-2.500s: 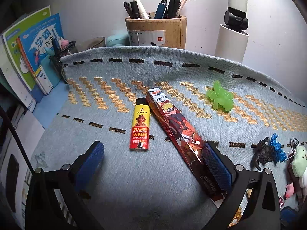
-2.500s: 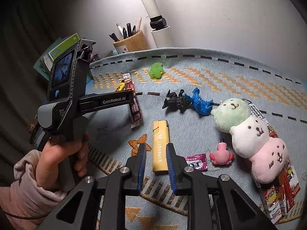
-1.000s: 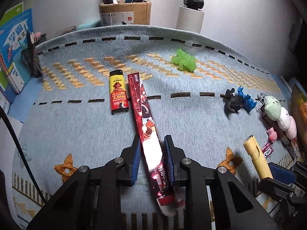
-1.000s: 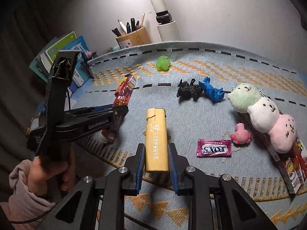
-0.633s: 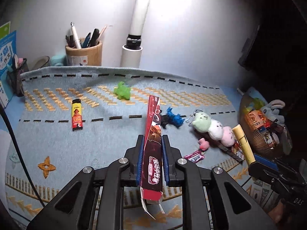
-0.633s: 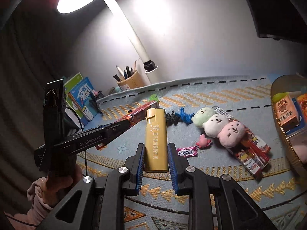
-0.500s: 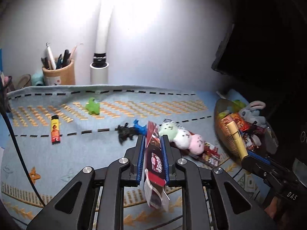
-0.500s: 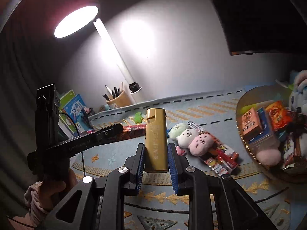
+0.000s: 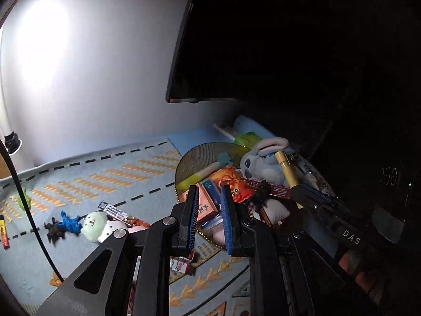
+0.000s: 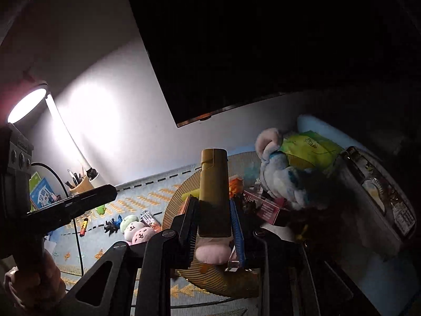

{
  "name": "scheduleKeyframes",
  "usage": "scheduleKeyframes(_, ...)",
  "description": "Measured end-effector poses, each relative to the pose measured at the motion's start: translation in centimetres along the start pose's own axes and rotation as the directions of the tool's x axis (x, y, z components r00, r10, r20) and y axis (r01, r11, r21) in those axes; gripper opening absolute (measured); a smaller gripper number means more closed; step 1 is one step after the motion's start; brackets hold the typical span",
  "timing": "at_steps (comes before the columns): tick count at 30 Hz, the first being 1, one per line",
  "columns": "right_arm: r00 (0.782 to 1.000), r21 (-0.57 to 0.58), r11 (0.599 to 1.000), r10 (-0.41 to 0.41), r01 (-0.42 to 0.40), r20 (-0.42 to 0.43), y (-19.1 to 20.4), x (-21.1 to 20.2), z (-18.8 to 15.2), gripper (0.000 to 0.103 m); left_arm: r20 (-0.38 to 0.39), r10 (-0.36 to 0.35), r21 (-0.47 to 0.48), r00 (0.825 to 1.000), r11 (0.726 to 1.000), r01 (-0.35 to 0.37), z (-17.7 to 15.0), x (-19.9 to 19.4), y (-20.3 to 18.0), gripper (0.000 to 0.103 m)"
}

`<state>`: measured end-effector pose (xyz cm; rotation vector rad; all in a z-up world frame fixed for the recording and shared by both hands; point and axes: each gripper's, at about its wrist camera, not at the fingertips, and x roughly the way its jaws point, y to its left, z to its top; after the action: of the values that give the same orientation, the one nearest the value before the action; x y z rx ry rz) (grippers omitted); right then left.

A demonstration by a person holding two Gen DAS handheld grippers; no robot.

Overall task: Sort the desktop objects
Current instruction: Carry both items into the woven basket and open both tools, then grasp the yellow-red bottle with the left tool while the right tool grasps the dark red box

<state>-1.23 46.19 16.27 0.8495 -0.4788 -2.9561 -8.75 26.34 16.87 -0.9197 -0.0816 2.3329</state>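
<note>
Yellow lighter (image 10: 213,194) clamped upright in right gripper (image 10: 214,233), above basket (image 10: 179,202) | left gripper (image 9: 209,220) jaws apart, empty, over basket rim | red box (image 9: 273,189) lying among basket contents

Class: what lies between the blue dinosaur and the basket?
The plush lies between the blue dinosaur and the basket, as the left wrist view shows.

Two lighters: one yellow lighter (image 10: 213,194), one red lighter (image 9: 5,233). One basket (image 9: 200,155). One lamp (image 10: 26,106). One blue bunny (image 9: 259,164).
</note>
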Motion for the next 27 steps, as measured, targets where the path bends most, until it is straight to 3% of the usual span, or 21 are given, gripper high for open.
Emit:
scheduleKeyframes(4,1.000,-0.016,1.000,0.008,-0.008,-0.018,0.1,1.4,0.1,0.023,-0.047,-0.007,-0.008,0.999,1.000,0.007,-0.3,3.1,-0.5,0.014)
scheduleKeyframes(10,0.999,-0.064,0.998,-0.008,0.005,-0.053,1.2,3.4,0.1,0.023,-0.105,0.010,-0.021,0.994,1.000,-0.012,-1.4,4.8,0.3,0.014)
scheduleKeyframes(12,0.998,-0.073,0.997,-0.013,0.009,-0.059,1.5,3.9,-0.2,0.023,-0.139,0.011,-0.045,0.990,0.999,-0.017,-1.7,4.9,1.2,0.028)
scheduleKeyframes(13,0.998,-0.075,0.997,-0.021,0.016,-0.061,1.5,3.9,-0.3,0.028,-0.153,0.002,-0.066,0.988,0.998,-0.012,-1.9,4.8,1.9,0.029)
scheduleKeyframes(16,0.997,-0.053,0.997,-0.053,0.050,-0.048,1.1,3.3,-0.6,0.058,-0.182,-0.062,-0.152,0.981,0.988,0.034,-3.1,3.8,4.9,0.030)
scheduleKeyframes(19,1.000,-0.035,0.999,-0.022,0.022,-0.012,1.3,1.6,-0.9,0.061,-0.182,-0.096,-0.258,0.979,0.965,0.047,-4.8,1.9,8.3,0.030)
scheduleKeyframes(25,0.998,-0.049,0.998,0.048,-0.050,-0.052,4.3,0.3,-2.9,0.061,-0.123,-0.026,-0.386,0.992,0.922,-0.023,-8.3,-4.6,14.9,0.030)
scheduleKeyframes(27,0.991,-0.036,0.994,0.100,-0.103,-0.087,5.8,0.3,-4.3,0.061,-0.103,0.001,-0.438,0.995,0.898,-0.046,-9.6,-6.7,17.1,0.037)
